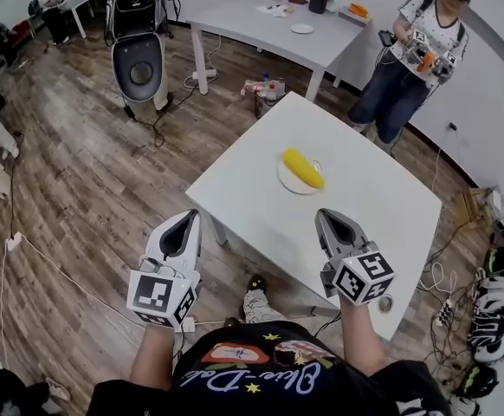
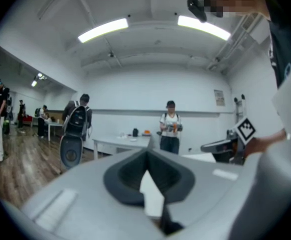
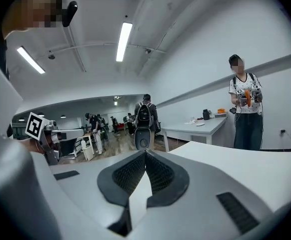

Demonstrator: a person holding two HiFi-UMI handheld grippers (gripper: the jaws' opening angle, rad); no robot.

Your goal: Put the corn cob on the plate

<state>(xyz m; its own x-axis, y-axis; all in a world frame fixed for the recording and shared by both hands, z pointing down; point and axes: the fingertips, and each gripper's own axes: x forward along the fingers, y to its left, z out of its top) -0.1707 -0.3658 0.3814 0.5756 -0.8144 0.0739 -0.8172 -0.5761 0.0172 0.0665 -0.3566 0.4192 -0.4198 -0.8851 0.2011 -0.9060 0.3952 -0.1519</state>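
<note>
Yellow corn cob (image 1: 303,168) lies on the white plate (image 1: 288,180), near the middle of the white worktop (image 1: 373,198). My left claw (image 1: 183,221) is closed on nothing, just off the worktop's near corner. My right claw (image 1: 326,217) is likewise closed and empty, over the near edge, well apart from the plate.

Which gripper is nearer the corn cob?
Right. The right gripper is over the table, close to the corn cob; the left gripper is farther, off the table's edge.

yellow corn cob (image 1: 303,168), white plate (image 1: 287,180), white table (image 1: 252,193), black-and-white checked marker cubes, brown wood-grain floor (image 1: 87,172)
</note>
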